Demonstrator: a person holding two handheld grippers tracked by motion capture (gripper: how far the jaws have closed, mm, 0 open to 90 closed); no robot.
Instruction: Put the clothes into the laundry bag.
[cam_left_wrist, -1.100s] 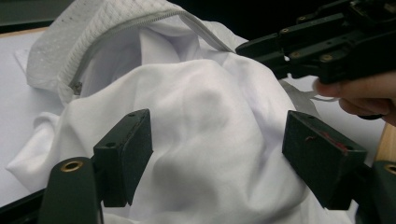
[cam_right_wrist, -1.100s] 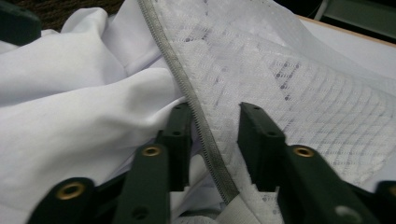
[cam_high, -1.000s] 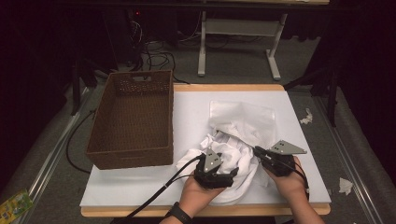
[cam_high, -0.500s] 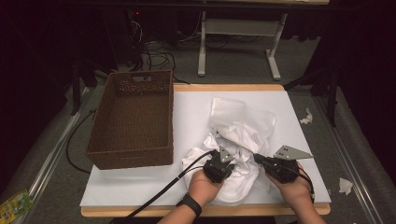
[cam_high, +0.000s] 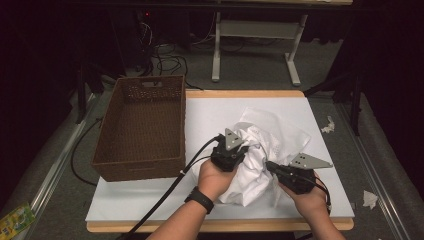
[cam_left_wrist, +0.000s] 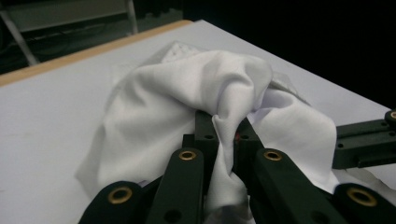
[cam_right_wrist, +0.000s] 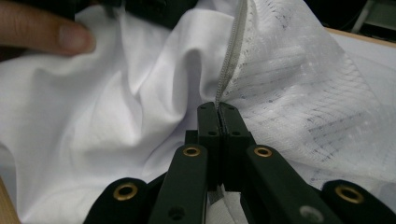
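Both grippers grip cloth; wicker basket (cam_high: 140, 125) empty.
Left gripper (cam_left_wrist: 227, 135) pinches the white garment (cam_left_wrist: 187, 102) between its fingers; right gripper (cam_right_wrist: 218, 114), clamped narrow on the mesh bag's zipper edge (cam_right_wrist: 229, 60); unbagging seems unfinished.

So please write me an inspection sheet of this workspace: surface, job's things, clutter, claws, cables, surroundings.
Surface: white board on a wood-edged table, bare between the things.
Job's things: crumpled white cloth lying partly on a mesh laundry bag with a grey zipper; brown wicker basket at the left, nothing seen inside.
Clutter: white scraps on the floor at the right.
Claws: left claw shut on a fold of the cloth; right claw shut on the bag's zipper edge.
Cables: black cable trailing from the left claw over the near edge.
Surroundings: dark room, white stand legs behind the table.
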